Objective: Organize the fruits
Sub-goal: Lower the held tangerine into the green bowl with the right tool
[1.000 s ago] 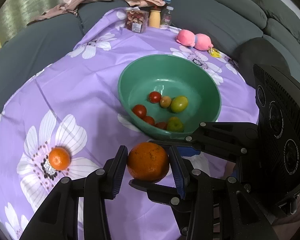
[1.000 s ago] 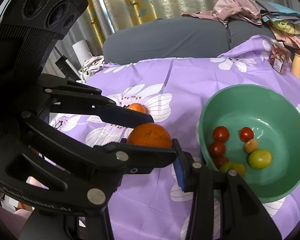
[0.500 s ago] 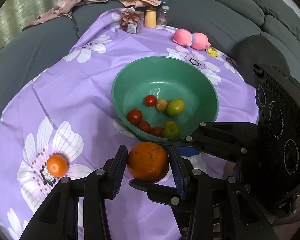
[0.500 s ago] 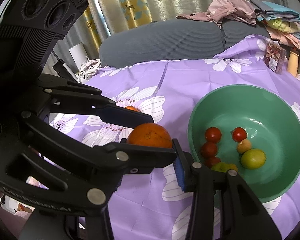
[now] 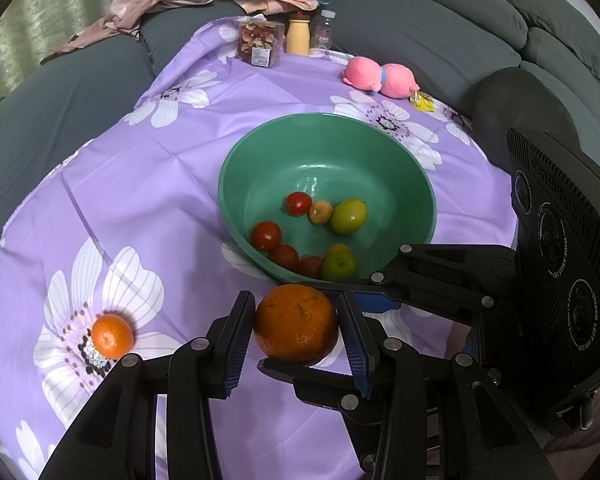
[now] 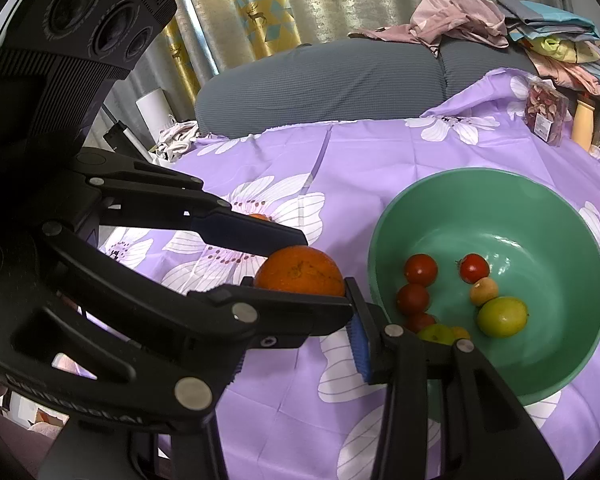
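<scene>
Your left tool (image 5: 296,330) clamping big orange (image 5: 296,329) between blue pads, holding it above purple floral cloth (image 5: 148,184). Your right tool (image 5: 360,300) crossing the same orange, one finger under, one behind; grip or just contact, cannot tell. Small orange (image 5: 112,337) sitting on cloth to left, well apart. Green bowl (image 5: 428,192) just beyond, holding tomatoes and green fruits. Step looks like carry-to-bowl. Next: be moving orange forward over rim, lowering, then releasing.
</scene>
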Motion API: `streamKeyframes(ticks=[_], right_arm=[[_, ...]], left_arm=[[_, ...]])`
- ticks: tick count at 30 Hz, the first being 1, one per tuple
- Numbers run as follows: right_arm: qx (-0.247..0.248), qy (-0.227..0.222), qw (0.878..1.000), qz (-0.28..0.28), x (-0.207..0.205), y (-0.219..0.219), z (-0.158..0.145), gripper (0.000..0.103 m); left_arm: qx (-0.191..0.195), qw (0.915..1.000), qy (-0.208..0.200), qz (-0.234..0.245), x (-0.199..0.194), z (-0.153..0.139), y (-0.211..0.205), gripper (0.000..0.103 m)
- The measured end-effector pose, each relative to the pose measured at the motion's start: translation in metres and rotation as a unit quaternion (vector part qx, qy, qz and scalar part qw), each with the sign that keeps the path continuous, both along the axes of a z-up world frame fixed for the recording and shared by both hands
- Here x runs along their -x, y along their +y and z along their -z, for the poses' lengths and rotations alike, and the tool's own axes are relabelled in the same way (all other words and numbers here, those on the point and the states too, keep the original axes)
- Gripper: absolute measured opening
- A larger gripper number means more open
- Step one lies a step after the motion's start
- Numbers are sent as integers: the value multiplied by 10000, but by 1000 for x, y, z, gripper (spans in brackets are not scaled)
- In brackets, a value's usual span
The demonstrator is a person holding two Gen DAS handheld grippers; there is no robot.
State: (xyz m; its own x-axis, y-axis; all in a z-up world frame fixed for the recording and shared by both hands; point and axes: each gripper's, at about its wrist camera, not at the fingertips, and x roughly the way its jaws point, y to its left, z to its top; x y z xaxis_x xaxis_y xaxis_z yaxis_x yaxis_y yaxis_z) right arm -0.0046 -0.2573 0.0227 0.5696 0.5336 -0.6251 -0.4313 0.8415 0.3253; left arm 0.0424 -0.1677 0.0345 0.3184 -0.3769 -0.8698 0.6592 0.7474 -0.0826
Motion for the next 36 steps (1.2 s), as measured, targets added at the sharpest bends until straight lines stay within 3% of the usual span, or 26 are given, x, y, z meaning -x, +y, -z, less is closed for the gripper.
streamKeyframes(ticks=[36], right_arm=[[5,71,9993,363,-26,-32,12,43]], left_arm=[[20,9994,178,287,-35,14,-34,43]])
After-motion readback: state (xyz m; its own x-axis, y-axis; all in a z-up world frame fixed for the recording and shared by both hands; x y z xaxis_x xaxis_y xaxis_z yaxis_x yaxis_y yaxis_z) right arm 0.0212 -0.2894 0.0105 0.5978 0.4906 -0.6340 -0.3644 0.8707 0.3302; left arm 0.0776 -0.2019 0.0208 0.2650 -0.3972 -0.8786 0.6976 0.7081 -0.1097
